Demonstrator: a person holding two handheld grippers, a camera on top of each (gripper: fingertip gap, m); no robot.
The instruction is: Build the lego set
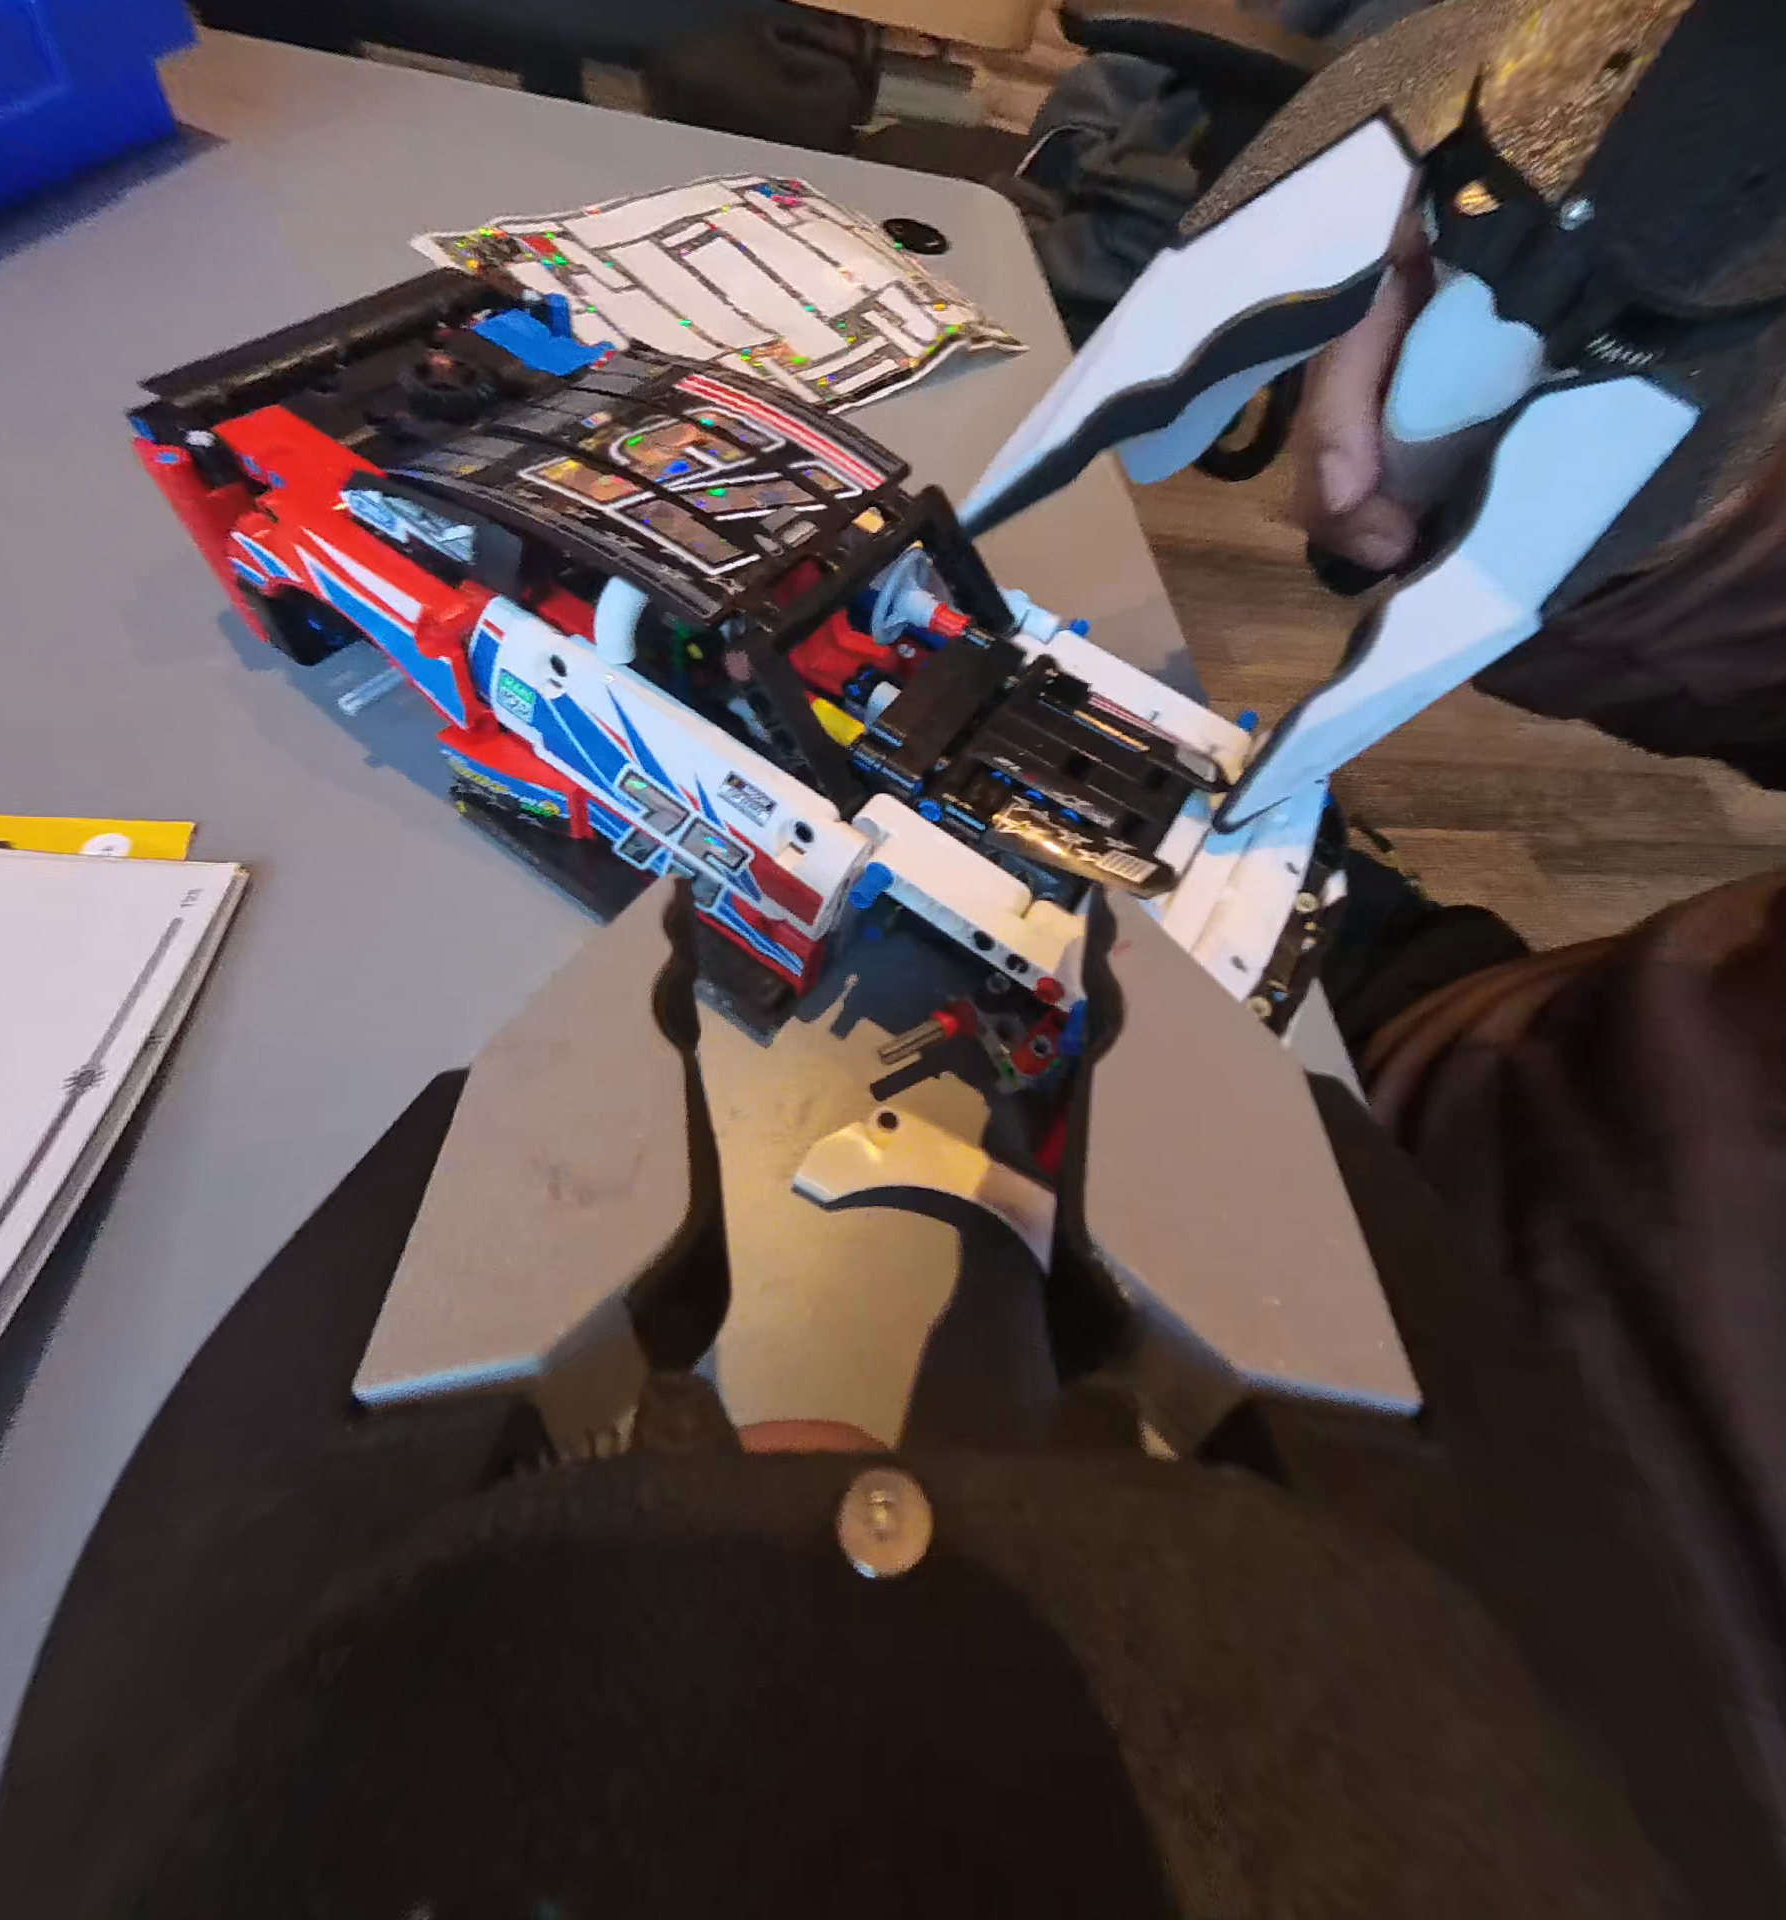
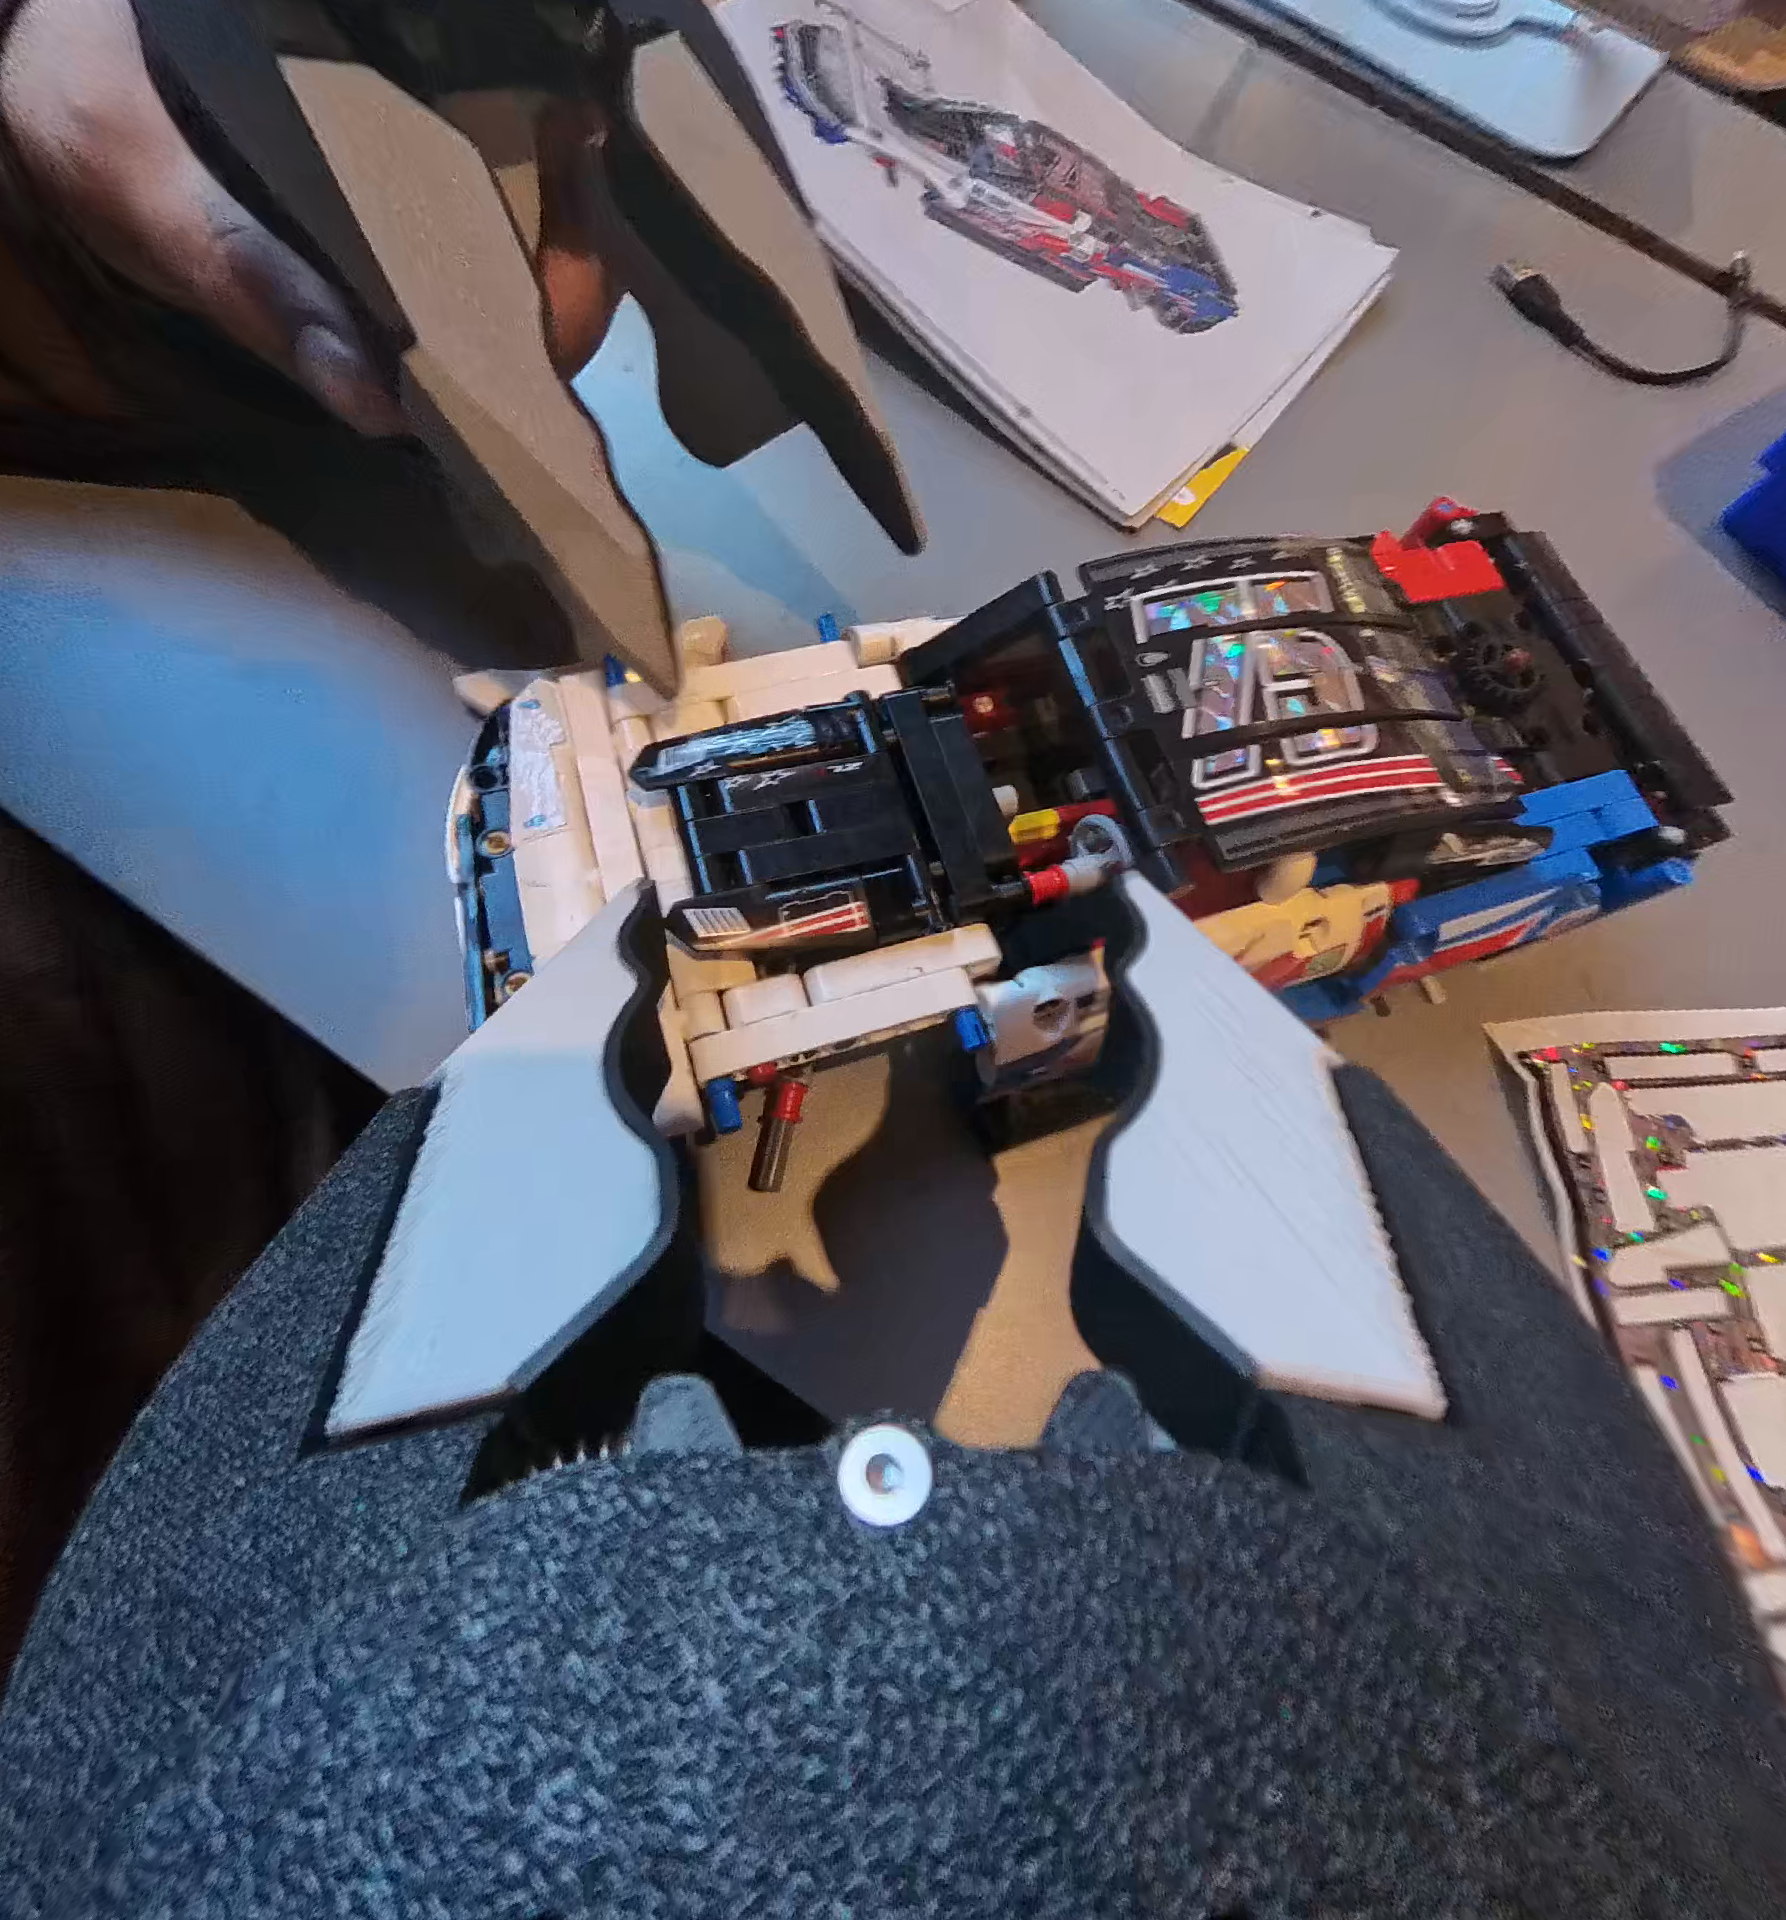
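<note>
Grey bench (image 1: pixel 349 260) carries a red, white and blue lego car (image 1: pixel 577 623), lying near its edge with the white front end toward the person. The left gripper (image 1: pixel 884 925) hangs just above the car's near side, its fingers (image 1: pixel 577 1143) spread wide with nothing between them. A loose white panel (image 1: pixel 910 1153) lies on the bench between those fingers. The right gripper (image 2: pixel 873 914) is at the car's front from the opposite side, fingers (image 2: pixel 525 1174) also wide, flanking the white hood beams without gripping; one fingertip touches the white front edge in the left wrist view. A used sticker sheet (image 1: pixel 754 281) lies beyond the car, an open booklet (image 2: pixel 1076 239) rests on the left, and a blue bin (image 1: pixel 27 104) stands at the far corner. A black cable (image 2: pixel 1616 322) lies beyond the booklet.
</note>
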